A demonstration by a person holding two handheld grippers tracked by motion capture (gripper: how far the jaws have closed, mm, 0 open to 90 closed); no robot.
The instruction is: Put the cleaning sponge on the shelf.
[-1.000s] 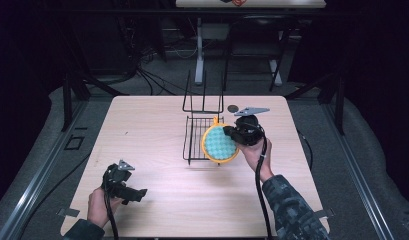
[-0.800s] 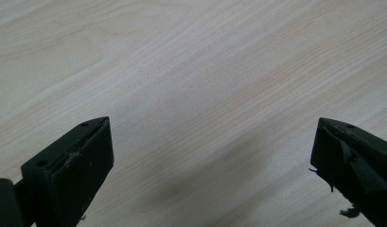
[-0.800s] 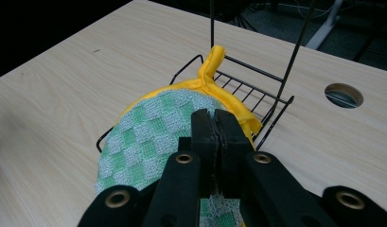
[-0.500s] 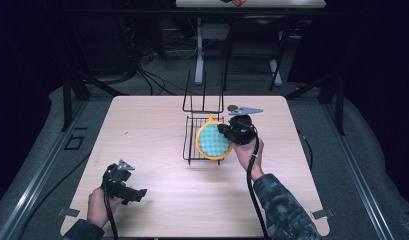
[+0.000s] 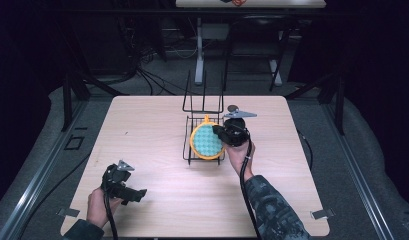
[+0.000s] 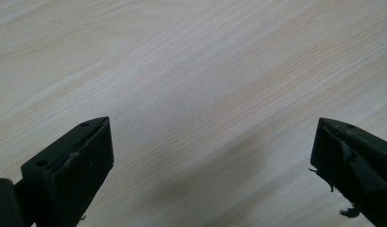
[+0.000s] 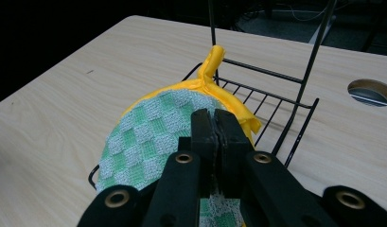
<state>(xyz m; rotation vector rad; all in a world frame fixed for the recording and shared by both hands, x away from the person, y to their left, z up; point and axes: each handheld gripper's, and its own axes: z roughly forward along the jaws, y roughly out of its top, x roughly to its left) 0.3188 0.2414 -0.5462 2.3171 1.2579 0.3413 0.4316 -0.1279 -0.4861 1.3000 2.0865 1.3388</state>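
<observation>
Your right tool [image 5: 223, 134] clenched on pot holder [image 5: 206, 141], held upright over wire rack [image 5: 189, 150]. Your left tool [image 5: 138, 194] released, well apart from rack, over bare surface [image 5: 152, 120].

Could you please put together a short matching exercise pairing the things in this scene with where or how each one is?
1. pot holder
2. wire rack
3. left gripper
4. right gripper

a. open above bare wood
b. black, standing mid-table
c. shut on cloth
d. green-checked with yellow edging, over the rack

Pairs: 1-d, 2-b, 3-a, 4-c
</observation>
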